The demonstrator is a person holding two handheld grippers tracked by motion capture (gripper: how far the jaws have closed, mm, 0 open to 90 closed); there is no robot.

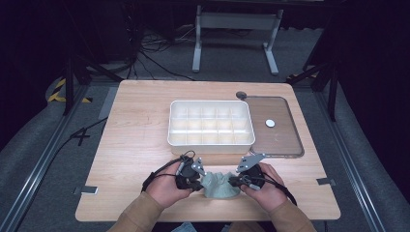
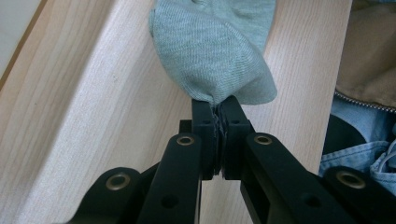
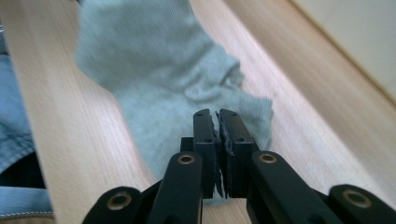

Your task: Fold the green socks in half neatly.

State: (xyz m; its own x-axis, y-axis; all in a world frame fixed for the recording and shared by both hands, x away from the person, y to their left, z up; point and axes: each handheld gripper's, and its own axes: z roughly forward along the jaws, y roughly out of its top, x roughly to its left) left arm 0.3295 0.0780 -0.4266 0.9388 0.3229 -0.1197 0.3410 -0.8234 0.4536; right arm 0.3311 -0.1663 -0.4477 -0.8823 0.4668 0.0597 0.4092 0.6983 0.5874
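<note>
A grey-green sock (image 1: 220,185) lies bunched near the table's front edge, between my two grippers. My left gripper (image 1: 196,175) is at the sock's left end. In the left gripper view the jaws are shut, and a fold of the sock (image 2: 212,46) comes out of my left gripper's (image 2: 217,103) tips. My right gripper (image 1: 240,181) touches the sock's right end. In the right gripper view my right gripper (image 3: 215,114) has its jaws together over the sock (image 3: 159,79), whose folds run toward the tips.
A white divided tray (image 1: 211,123) stands mid-table beyond the sock. To its right lies a clear lid (image 1: 275,125) with a white disc (image 1: 270,123) on it. A person's sleeves and jeans (image 2: 359,154) are at the front edge.
</note>
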